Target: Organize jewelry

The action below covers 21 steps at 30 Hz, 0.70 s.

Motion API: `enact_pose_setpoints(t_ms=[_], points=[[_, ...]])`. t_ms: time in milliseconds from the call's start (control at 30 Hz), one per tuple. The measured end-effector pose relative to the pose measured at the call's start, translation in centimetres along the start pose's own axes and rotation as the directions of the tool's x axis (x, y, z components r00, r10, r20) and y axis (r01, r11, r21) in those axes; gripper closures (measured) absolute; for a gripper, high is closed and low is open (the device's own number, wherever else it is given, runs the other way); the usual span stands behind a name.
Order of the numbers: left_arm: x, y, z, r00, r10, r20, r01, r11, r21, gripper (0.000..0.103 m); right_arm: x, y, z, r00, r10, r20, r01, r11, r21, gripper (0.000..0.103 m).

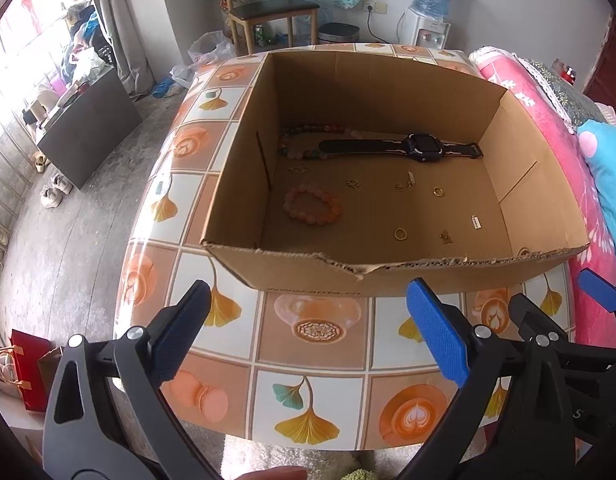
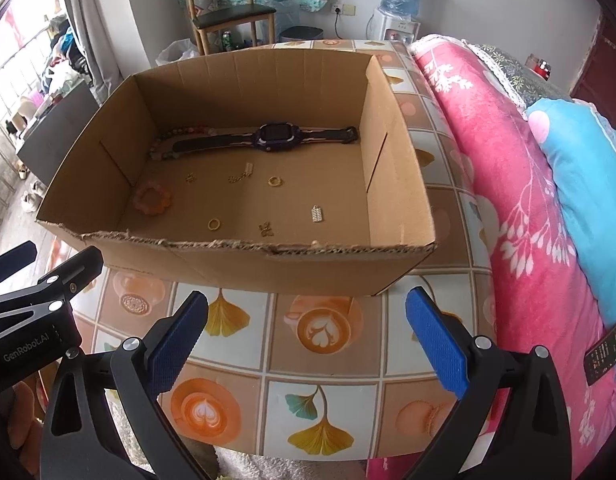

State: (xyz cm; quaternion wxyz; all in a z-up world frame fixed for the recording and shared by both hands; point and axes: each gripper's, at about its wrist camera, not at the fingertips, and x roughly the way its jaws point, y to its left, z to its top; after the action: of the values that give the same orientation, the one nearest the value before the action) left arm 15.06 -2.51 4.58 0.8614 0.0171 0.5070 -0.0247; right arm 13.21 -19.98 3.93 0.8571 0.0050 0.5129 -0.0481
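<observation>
The jewelry lay spread on the floor of an open cardboard box (image 1: 387,276): a black wristwatch (image 1: 401,147) stretched flat near the far wall, a multicoloured bead necklace (image 1: 296,144) curled beside its strap, a pink bead bracelet (image 1: 312,205) near the left wall, two gold rings (image 1: 400,233), and several small metal charms and a short chain between them. Nothing was on the counter (image 1: 315,360) outside the box.

Both the left gripper (image 1: 308,332) and the right gripper (image 2: 308,336) hovered over the counter in front of the box, jaws wide apart and empty. This fits a sorting that is over as well as one with pieces left to arrange.

In my judgement, any grasp here would need care. The rings and charms were thin, hard and flat on the cardboard, so the ribbed blue pads must come down steeply. The beads were round and smooth and could roll. The box rim was torn and rough.
</observation>
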Motion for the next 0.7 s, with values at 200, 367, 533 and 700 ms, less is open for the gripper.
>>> enact_pose_setpoints(t_ms=[200,367,533,700], points=[[0.14,-0.4,0.72,1.0,-0.011,-0.001,0.011,1.0,0.004,0.008,0.03,-0.44,0.52,1.0,-0.016,0.015,0.016,1.0,0.008,0.006],[0.23,-0.63,0.81,1.0,-0.008,-0.001,0.008,1.0,0.009,0.008,0.39,-0.74,0.75,1.0,-0.021,0.01,0.021,1.0,0.015,0.006],[0.29,-0.69,0.81,1.0,-0.008,-0.001,0.008,1.0,0.009,0.008,0.63,-0.71,0.86,1.0,-0.022,0.006,0.022,1.0,0.012,0.006],[0.28,-0.7,0.84,1.0,-0.008,-0.001,0.008,1.0,0.011,0.008,0.6,-0.6,0.89,1.0,-0.028,0.01,0.028,1.0,0.005,0.006]])
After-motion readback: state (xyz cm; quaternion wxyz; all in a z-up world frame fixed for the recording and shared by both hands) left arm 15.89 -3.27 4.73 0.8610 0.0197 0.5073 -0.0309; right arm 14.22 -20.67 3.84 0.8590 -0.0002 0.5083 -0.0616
